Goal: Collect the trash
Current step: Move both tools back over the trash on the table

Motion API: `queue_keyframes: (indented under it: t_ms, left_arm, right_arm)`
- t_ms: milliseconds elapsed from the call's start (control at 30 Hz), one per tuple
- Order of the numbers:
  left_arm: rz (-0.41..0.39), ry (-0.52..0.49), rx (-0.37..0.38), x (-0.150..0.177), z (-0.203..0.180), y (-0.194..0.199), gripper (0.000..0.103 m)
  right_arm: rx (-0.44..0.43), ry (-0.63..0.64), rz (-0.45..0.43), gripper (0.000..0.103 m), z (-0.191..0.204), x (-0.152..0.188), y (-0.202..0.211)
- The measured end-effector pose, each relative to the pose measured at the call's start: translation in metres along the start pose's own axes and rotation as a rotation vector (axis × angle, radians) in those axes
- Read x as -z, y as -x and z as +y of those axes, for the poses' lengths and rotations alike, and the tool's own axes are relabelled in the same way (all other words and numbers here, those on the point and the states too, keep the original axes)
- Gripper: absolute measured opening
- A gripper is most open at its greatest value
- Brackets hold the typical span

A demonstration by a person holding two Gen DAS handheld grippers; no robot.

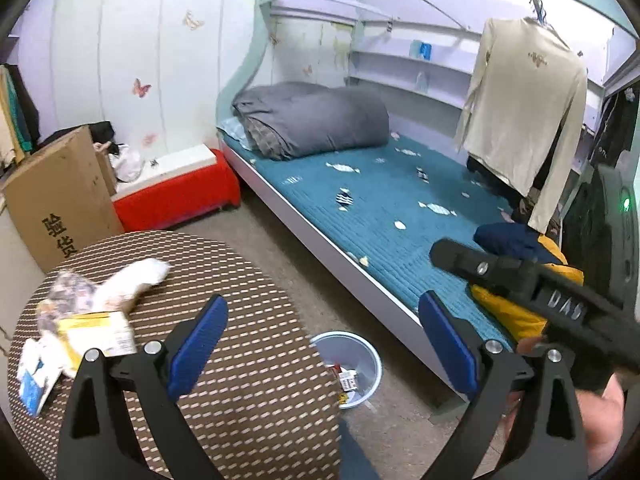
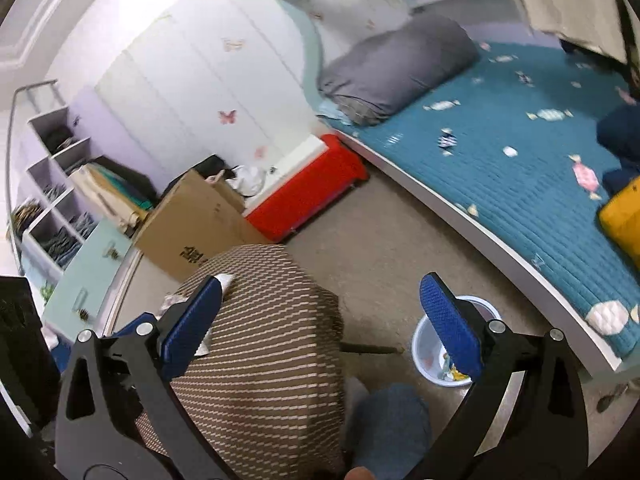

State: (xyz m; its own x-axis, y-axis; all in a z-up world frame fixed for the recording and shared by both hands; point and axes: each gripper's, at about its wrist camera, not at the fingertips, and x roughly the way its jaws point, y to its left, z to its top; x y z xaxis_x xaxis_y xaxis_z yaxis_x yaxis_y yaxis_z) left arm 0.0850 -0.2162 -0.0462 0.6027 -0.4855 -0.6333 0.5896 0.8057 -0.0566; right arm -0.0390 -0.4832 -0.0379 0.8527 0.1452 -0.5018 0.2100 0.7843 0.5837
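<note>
- both grippers, left [image 1: 324, 336] and right [image 2: 332, 320], have fingers spread wide, holding nothing
- trash [image 1: 88, 312] on counter [image 1: 248, 360] is loose, could slip before the bin [image 1: 360, 364]

Open floor [image 1: 280, 240] between table [image 1: 248, 360] and bed [image 1: 360, 280]

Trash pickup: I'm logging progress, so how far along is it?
Partly done: the bin on the floor already holds a few scraps. Nothing is in hand; the left gripper and right gripper are both open and empty. Left: the crumpled wrappers and paper on the round table.
</note>
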Motion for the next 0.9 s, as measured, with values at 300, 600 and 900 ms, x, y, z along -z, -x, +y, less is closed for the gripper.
queue_keyframes:
  t_ms: [300,600,900]
  left_arm:
    - [-0.047,0.091,-0.107,0.028,0.083,0.053,0.095]
    - [-0.033,0.208,-0.256,0.066,0.18,0.075,0.095]
    - [0.001,0.272,-0.354,0.102,0.26,0.077,0.095]
  right_arm:
    - [-0.07,0.21,0.065,0.097,0.1,0.017,-0.017]
    - [-0.171,0.353,0.225,0.097,0.184,0.052,-0.09]
    - [-0.156,0.378,0.341,0.097,0.209,0.084,-0.145]
